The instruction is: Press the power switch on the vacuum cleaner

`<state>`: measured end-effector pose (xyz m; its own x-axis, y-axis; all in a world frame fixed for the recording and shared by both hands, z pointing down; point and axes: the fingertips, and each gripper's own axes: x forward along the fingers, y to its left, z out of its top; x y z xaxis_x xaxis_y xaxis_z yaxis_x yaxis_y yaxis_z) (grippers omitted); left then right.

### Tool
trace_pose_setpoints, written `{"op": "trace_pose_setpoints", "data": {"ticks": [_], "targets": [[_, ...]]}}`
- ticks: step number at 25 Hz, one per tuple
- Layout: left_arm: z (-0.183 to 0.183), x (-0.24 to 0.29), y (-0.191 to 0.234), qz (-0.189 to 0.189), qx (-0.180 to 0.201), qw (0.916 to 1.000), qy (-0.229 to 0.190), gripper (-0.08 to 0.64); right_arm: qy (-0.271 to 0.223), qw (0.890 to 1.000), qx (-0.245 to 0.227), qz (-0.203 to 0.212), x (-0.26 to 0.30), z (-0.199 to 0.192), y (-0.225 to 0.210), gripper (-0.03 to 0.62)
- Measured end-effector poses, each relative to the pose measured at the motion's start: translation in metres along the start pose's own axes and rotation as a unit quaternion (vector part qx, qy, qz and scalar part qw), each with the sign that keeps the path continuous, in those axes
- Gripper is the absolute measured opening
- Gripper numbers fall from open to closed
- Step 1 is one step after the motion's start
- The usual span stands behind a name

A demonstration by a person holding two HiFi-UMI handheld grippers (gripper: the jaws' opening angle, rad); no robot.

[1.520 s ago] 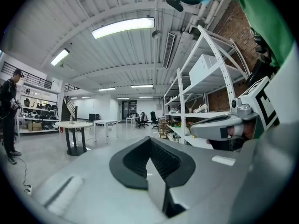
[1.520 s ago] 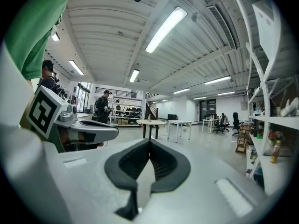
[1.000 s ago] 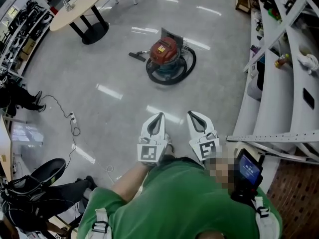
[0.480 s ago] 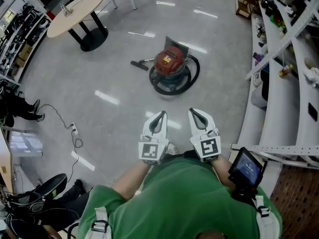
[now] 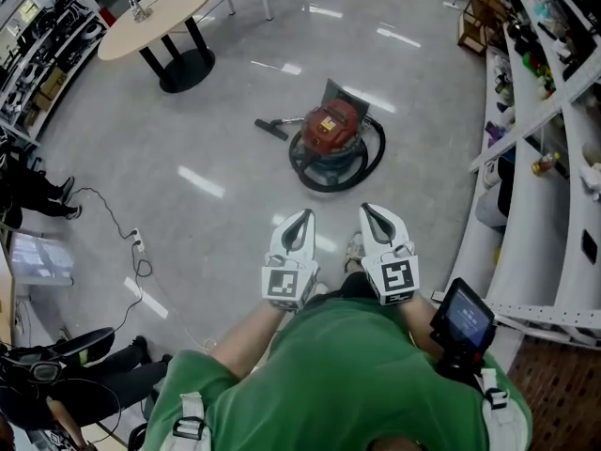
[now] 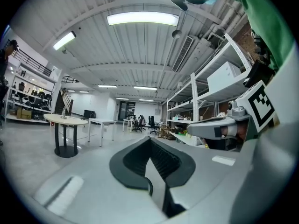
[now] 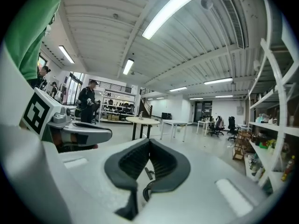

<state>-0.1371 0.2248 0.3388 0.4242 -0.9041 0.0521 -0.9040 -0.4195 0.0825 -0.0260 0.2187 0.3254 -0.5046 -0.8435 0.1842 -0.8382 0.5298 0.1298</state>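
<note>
The vacuum cleaner is a red canister on a dark base, standing on the grey floor with its black hose coiled around it and a nozzle lying to its left. It is in the head view only, well ahead of both grippers. My left gripper and right gripper are held side by side close to the green shirt, pointing toward the vacuum, far short of it. The left gripper and the right gripper each show their dark pads meeting at the tip, with nothing held.
A round wooden table on a black base stands at the far left. A power strip with a cable lies on the floor at left. White shelving runs along the right. A seated person's legs are at lower left.
The vacuum cleaner has slid down and to the right in the head view and looks a little nearer. Both grippers stay shut in front of the chest.
</note>
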Motion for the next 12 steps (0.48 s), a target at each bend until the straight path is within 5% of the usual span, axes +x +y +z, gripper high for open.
{"op": "trace_pose_setpoints", "data": {"ticks": [12], "targets": [[-0.004,0.089,0.041,0.037,0.021,0.9989,0.02,0.006,-0.003,0.999,0.021,0.024,0.09,-0.009,-0.067,0.003]]}}
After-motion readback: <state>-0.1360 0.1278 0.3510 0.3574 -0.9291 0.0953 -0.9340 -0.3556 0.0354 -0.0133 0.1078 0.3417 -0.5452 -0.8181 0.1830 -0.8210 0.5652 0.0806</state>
